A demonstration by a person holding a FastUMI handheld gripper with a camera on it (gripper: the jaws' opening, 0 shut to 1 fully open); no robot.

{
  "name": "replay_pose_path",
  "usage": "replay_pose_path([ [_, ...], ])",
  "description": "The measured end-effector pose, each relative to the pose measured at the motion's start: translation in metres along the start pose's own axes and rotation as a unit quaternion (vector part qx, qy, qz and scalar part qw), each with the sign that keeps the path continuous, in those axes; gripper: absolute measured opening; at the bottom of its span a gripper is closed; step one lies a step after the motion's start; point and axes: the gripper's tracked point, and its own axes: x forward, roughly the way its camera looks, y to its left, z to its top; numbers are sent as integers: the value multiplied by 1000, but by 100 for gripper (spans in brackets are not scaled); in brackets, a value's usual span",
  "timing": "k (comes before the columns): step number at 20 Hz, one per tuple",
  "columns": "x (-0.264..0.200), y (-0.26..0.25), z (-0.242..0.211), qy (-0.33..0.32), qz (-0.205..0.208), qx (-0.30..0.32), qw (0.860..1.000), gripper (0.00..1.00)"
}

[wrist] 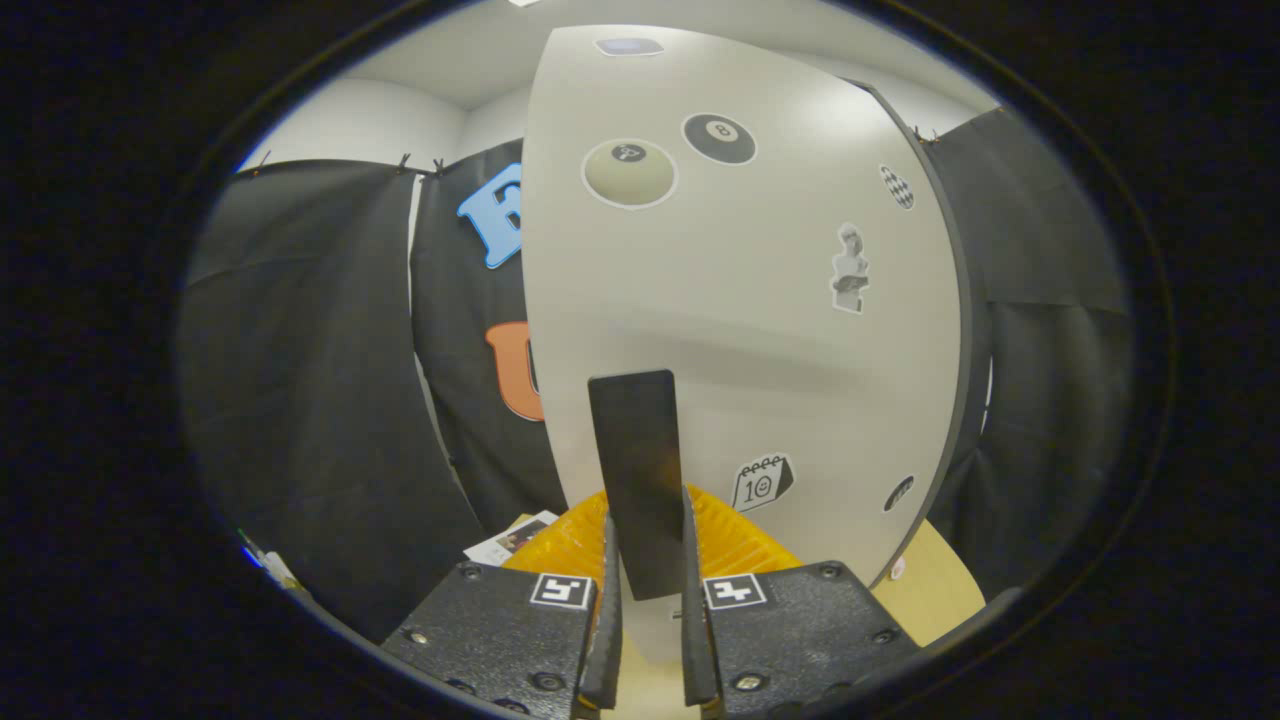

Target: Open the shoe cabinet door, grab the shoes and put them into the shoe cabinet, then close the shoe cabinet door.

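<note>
The shoe cabinet's white door (740, 300) rises right in front of me, covered with stickers: two billiard balls near the top, a small statue at the right, a calendar lower down. A flat black handle (637, 470) sticks out from the door's lower part. My gripper (645, 575) is shut on that handle, both fingers (607, 620) pressing its lower end from either side. The door's dark edge (955, 330) runs down the right side. No shoes can be made out.
Black cloth walls hang to the left and right of the cabinet. A pale wooden floor or tabletop (935, 590) lies below the door at the right. A printed paper (510, 538) lies on the surface at the lower left.
</note>
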Motion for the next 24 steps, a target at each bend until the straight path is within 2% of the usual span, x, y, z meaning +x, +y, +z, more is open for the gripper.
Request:
replay_pose_path([
  [9, -63, -30, -7, 9, 75, 2, 997, 26],
  [13, -76, -47, -10, 6, 84, -3, 996, 26],
  [18, -93, -70, -10, 2, 70, -12, 997, 25],
  [22, -97, -97, -9, -6, 13, -30, 999, 24],
  [24, -97, -116, -8, -10, -24, -38, 999, 18],
])
